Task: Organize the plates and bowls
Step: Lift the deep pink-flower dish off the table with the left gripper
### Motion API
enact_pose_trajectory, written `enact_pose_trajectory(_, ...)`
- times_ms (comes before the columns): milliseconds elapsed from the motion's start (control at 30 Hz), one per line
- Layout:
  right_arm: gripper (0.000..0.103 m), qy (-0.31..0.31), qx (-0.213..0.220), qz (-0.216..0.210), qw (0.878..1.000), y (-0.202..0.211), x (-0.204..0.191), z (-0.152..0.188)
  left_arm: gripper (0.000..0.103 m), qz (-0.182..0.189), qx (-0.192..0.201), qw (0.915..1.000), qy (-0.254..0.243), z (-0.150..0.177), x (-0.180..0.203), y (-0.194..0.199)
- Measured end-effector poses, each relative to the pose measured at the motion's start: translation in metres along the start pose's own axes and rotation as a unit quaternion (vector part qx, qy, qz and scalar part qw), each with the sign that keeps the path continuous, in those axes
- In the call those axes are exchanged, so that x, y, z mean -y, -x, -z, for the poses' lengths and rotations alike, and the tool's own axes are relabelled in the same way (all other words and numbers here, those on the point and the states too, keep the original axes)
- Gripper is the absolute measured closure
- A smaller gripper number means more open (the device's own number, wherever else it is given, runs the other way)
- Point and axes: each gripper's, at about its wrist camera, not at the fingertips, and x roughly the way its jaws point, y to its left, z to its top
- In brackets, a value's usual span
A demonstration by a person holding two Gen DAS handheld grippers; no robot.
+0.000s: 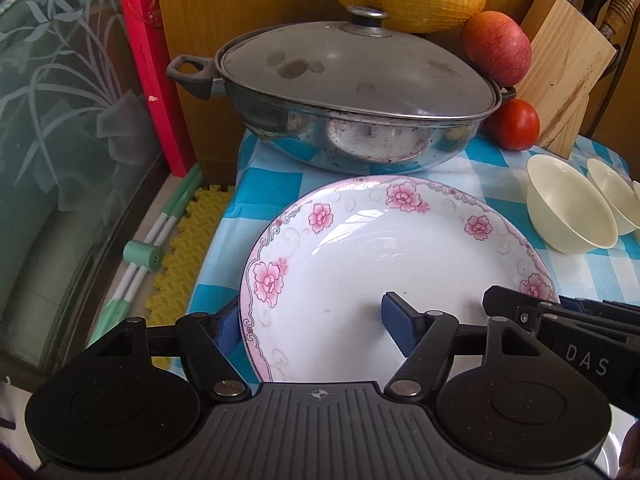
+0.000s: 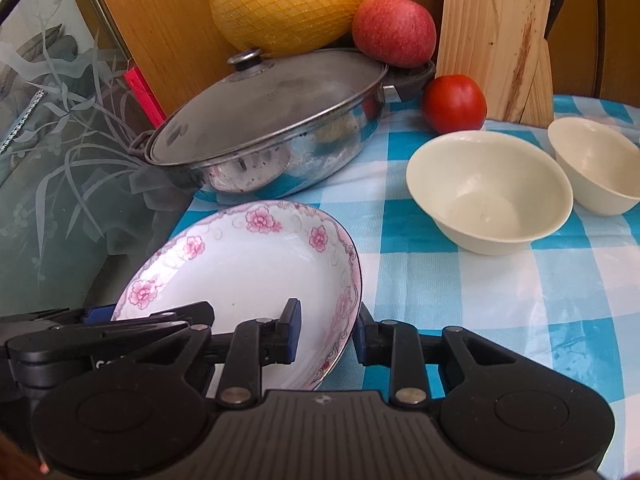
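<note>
The sorting looks barely begun, judging by how things lie: the flowered plate (image 1: 384, 264) sits alone at the near left edge of the desk (image 2: 500, 292), just in front of the lidded pan (image 1: 344, 96), while two cream bowls stand apart to the right, the nearer bowl (image 2: 490, 190) and the farther bowl (image 2: 596, 164) side by side and not nested. No stack of plates or bowls shows in either view, so gathering like with like seems still to be done (a sliver of something pale at the far right edge of the left view may be a third bowl, but it is too cut off to tell). Both tools are on the one plate. The left gripper (image 1: 312, 324) has its jaws spread wide across the plate's left rim, one pad outside the rim and one over the white well; whether they press the china I cannot tell. The right gripper (image 2: 326, 330) straddles the right rim with a narrower gap, one pad inside and one outside, close to the edge but not plainly clamped on it.
</note>
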Motion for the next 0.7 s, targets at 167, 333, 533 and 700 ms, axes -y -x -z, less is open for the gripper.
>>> enact_pose_trajectory(167, 0.077, 0.005, 0.007, 0.000, 1.000, 0.010, -0.002, 0.002, 0.026, 0.006, 0.004, 1.0000, -0.001, 0.002, 0.000, 0.007)
enact_pose_trajectory(333, 0.077, 0.004, 0.008, -0.001, 1.000, 0.016, -0.002, 0.005, 0.027, 0.005, 0.008, 0.9999, -0.007, 0.005, 0.003, 0.012)
enact_pose_trajectory(533, 0.077, 0.009, 0.012, 0.001, 1.000, 0.023, -0.003, 0.008, 0.029, 0.010, 0.009, 0.9999, -0.006, 0.008, 0.002, 0.018)
enact_pose_trajectory(700, 0.077, 0.009, 0.012, 0.007, 1.000, 0.025, 0.000, 0.011, 0.029, 0.011, 0.017, 0.9995, -0.022, 0.011, 0.009, 0.023)
